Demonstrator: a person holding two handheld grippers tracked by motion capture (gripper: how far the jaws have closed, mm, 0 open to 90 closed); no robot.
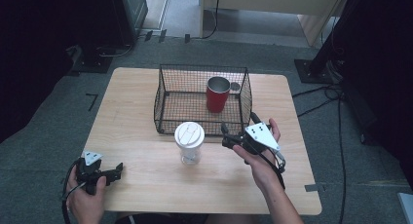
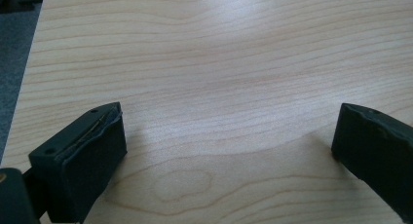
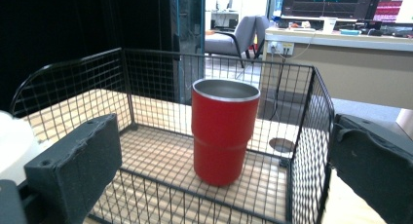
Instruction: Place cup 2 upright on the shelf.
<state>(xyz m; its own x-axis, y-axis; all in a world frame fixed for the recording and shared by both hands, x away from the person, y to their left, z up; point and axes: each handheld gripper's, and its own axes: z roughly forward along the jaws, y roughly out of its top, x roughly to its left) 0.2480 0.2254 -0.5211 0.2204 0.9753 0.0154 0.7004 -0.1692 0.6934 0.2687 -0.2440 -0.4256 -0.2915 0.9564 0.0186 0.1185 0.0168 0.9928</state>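
A red metal cup (image 1: 216, 96) stands upright in the right half of a black wire basket (image 1: 202, 66) at the middle back of the wooden table (image 1: 146, 185). Just in front of the basket stands a clear cup with a white lid (image 1: 189, 140). My right gripper (image 1: 225, 135) is open, held beside the basket's front right corner, pointing left. In the right gripper view the red cup (image 3: 224, 131) sits inside the basket (image 3: 73, 97) between the open jaws of my right gripper (image 3: 224, 151), and the white lid (image 3: 12, 141) shows at far left. My left gripper (image 1: 116, 173) is open and empty near the front left corner, its jaws (image 2: 229, 151) over bare wood.
Grey carpet surrounds the table, with black stands (image 1: 97, 58) at the back left and cables (image 1: 336, 117) along the right side. A desk with monitors (image 3: 341, 19) and an office chair (image 3: 243, 34) lie far behind the basket.
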